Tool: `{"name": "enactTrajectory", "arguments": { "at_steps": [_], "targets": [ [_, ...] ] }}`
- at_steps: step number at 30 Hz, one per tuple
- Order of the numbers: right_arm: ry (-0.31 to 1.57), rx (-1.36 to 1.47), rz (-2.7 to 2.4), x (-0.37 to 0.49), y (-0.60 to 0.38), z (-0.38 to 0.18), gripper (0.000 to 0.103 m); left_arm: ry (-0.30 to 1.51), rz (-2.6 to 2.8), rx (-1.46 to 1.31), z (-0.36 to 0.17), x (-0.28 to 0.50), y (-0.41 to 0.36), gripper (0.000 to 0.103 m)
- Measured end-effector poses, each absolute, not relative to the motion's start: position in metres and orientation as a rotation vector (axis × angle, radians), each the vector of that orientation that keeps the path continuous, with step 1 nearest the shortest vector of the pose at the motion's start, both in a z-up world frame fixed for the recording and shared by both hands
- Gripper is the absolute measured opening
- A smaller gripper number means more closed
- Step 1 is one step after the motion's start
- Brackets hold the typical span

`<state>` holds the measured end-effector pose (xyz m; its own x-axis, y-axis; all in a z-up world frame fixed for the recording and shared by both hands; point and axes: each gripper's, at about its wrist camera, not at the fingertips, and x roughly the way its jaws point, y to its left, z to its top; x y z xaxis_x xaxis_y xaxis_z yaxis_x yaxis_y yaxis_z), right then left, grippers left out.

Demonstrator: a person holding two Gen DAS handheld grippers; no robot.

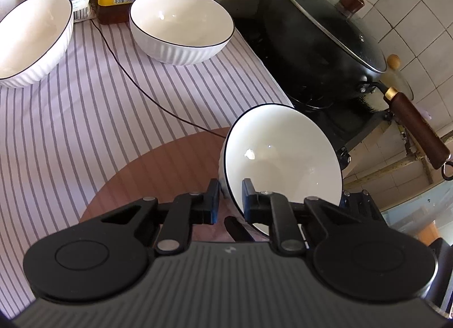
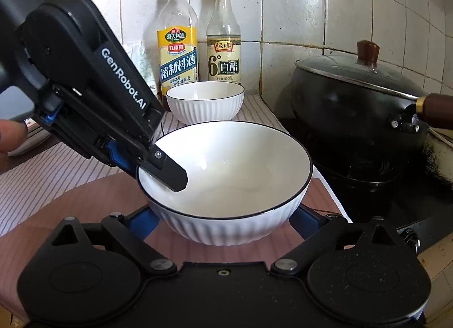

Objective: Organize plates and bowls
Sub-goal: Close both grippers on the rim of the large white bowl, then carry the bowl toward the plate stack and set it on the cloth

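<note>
A white ribbed bowl with a dark rim (image 2: 226, 175) is over the round brown mat (image 2: 85, 200); whether it rests on the mat I cannot tell. My left gripper (image 1: 230, 200) is shut on the bowl's (image 1: 283, 158) near rim, one finger inside and one outside. In the right wrist view that left gripper (image 2: 170, 169) comes down from the upper left onto the bowl's left rim. My right gripper (image 2: 225, 220) stands wide open with its blue fingers (image 2: 147, 220) flanking the bowl's lower wall. Two more matching bowls sit on the striped cloth: one by the bottles (image 1: 181, 28), one at the left (image 1: 31, 36).
A black wok with a glass lid (image 2: 356, 96) sits on the stove to the right, its wooden handle (image 1: 416, 127) sticking out. Two bottles (image 2: 177, 45) (image 2: 223, 42) stand against the tiled wall. A thin cable (image 1: 136, 84) crosses the cloth. A person's fingers (image 2: 8, 141) show at the left edge.
</note>
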<state>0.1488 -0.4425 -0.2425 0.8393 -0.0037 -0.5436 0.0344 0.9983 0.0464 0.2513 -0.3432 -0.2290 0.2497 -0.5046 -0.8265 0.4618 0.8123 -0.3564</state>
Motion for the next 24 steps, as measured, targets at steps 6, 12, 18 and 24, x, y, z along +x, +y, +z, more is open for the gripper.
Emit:
{"name": "enactTrajectory", "arguments": {
  "at_steps": [6,12,18,24],
  "targets": [
    [0.592,0.063,-0.007,0.154,-0.436,-0.229,0.099,1.154,-0.66,-0.091,-0.216,0.255,-0.325,0.015],
    [0.564,0.016,0.038,0.157,-0.42,-0.202,0.099,1.088,-0.66,-0.085,-0.188,0.249,-0.299,0.016],
    [0.528,-0.009,0.091,0.162,-0.392,-0.178,0.099,1.063,-0.631,-0.068,-0.161,0.248,-0.264,0.016],
    [0.497,-0.025,0.191,0.174,-0.357,-0.166,0.099,1.039,-0.577,-0.046,-0.146,0.244,-0.213,0.017]
  ]
}}
